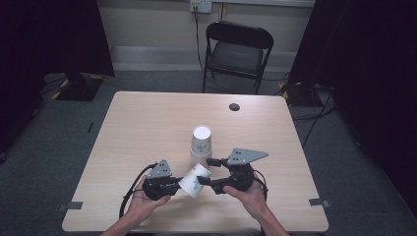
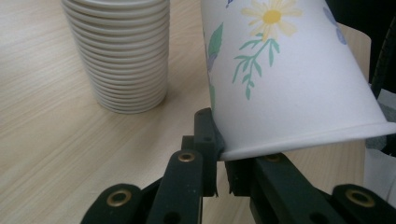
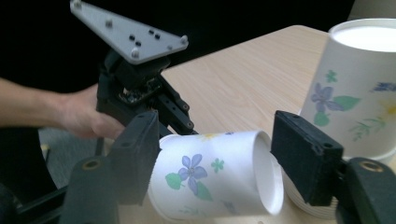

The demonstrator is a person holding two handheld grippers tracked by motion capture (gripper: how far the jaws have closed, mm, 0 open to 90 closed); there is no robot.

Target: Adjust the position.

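Near my edge of the pale wooden table (image 1: 147,118), I am holding a pair of black tongs in each hand, with a single paper cup (image 1: 194,180) lying on its side between them. My left tongs (image 1: 173,186) are pinching shut on that cup's rim; in the left gripper view the rim (image 2: 299,140) is sitting clamped between the two black jaws, and the flowered wall is rising away from them. My right tongs (image 1: 207,171) are reaching in from the other side, pointing at the cup's closed bottom end. In the right gripper view the jaws are standing either side of that end of the cup (image 3: 219,177), partly open, and I cannot tell whether the pads are pressing on it. Just beyond the held cup, a stack of upside-down paper cups (image 1: 201,143) with the same flower print is standing upright on the table, close to my right tongs. Farther back, off the table, a black folding chair (image 1: 236,51) is facing me.
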